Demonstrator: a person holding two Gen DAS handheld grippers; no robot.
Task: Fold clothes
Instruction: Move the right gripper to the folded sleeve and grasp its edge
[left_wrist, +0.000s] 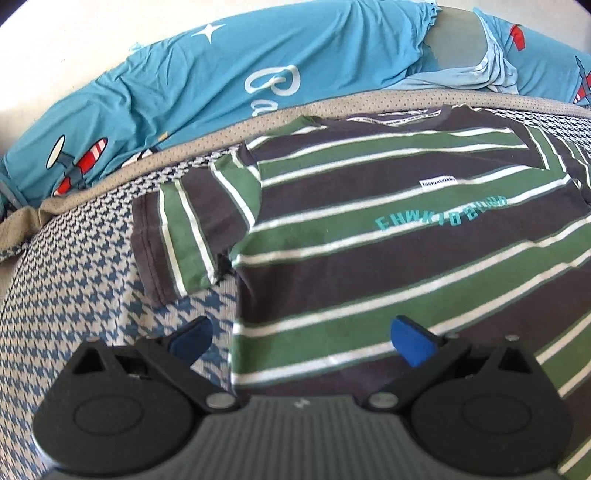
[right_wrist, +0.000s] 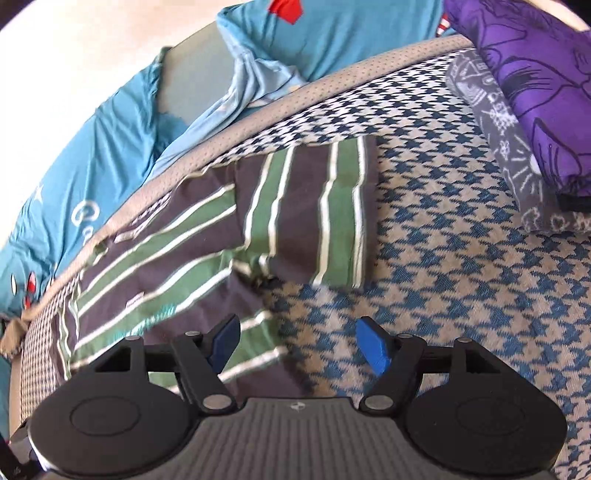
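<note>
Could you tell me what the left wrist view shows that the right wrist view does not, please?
Only the left wrist view shows the striped shirt's teal chest lettering clearly, its white label, its neckline, and the left tool, open over the shirt's side edge.

Only the right wrist view shows the purple bundle on a grey patterned cloth, and the right tool, open with nothing between its pads.

Both show the striped shirt lying flat on the houndstooth cover, with the blue aeroplane-print bedding behind.
</note>
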